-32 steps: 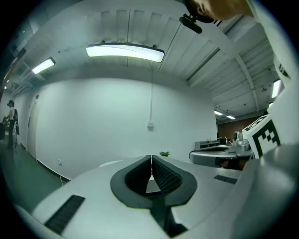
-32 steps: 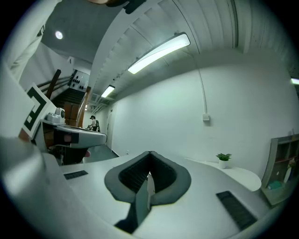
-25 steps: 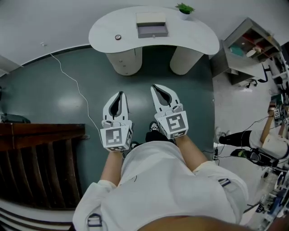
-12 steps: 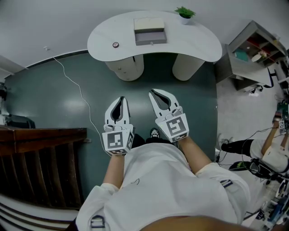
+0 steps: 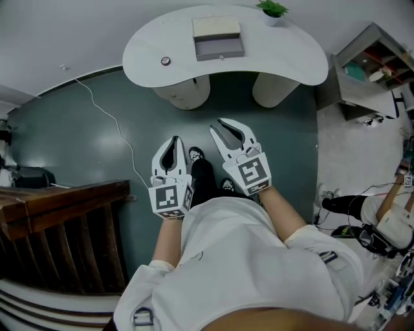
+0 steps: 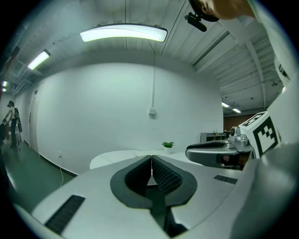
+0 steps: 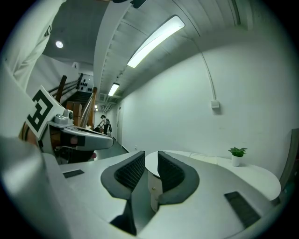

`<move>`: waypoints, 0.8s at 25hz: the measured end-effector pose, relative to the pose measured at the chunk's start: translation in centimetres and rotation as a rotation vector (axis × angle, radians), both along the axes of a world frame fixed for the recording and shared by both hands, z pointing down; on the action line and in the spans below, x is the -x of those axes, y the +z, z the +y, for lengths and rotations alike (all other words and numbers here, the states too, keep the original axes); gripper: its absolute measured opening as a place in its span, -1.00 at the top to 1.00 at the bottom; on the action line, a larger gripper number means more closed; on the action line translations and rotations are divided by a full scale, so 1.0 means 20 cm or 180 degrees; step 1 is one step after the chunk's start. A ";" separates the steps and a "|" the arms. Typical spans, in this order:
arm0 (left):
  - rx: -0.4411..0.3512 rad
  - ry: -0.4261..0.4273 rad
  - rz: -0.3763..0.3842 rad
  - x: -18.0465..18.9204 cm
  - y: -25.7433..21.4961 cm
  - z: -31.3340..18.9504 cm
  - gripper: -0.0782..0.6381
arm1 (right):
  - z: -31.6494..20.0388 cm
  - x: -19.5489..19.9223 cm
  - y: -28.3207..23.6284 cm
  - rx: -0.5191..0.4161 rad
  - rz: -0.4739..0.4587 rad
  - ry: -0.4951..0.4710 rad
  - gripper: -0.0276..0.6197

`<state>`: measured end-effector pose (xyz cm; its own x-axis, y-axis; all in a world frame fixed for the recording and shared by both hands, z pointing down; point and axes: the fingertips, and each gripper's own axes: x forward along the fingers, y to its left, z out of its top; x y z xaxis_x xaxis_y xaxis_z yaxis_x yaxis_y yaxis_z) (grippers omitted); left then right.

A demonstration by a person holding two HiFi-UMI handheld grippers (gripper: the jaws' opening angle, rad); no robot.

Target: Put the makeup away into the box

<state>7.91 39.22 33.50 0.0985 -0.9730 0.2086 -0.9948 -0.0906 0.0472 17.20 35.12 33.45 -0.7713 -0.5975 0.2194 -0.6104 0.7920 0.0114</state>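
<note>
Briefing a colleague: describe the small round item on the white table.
Find the curved white table at the head view's top. Left of the grey box at its middle lies the small round item. It is the only dark disc there; the potted plant stands far right.

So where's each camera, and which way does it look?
Head view: on the head, looking down at table, left gripper, right gripper, arms, shirt.
Left gripper view: on it, along shut jaws to the table; right gripper beside.
Right gripper view: on it, along empty, just-opening jaws to the table; left gripper beside.
Shared: plant.
</note>
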 end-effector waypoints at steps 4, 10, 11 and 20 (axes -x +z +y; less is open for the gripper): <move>-0.0014 0.0032 0.0062 0.12 0.05 -0.20 0.72 | -0.16 0.10 0.05 0.0019 0.0107 0.0013 0.69; -0.0041 0.0097 0.0070 0.41 0.04 -0.60 0.72 | -0.52 0.37 0.06 0.0002 0.0316 -0.0035 0.67; -0.0033 0.0116 0.0063 0.46 0.04 -0.66 0.72 | -0.58 0.42 0.06 0.0011 0.0341 -0.0029 0.66; 0.0035 0.0150 0.0132 0.83 0.10 -1.00 0.72 | -0.93 0.76 0.09 0.0059 0.0574 -0.0048 0.62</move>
<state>-8.69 19.22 35.48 0.1529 -0.9648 0.2141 -0.9866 -0.1364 0.0897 1.99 16.59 35.26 -0.7273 -0.5807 0.3659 -0.5878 0.8022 0.1048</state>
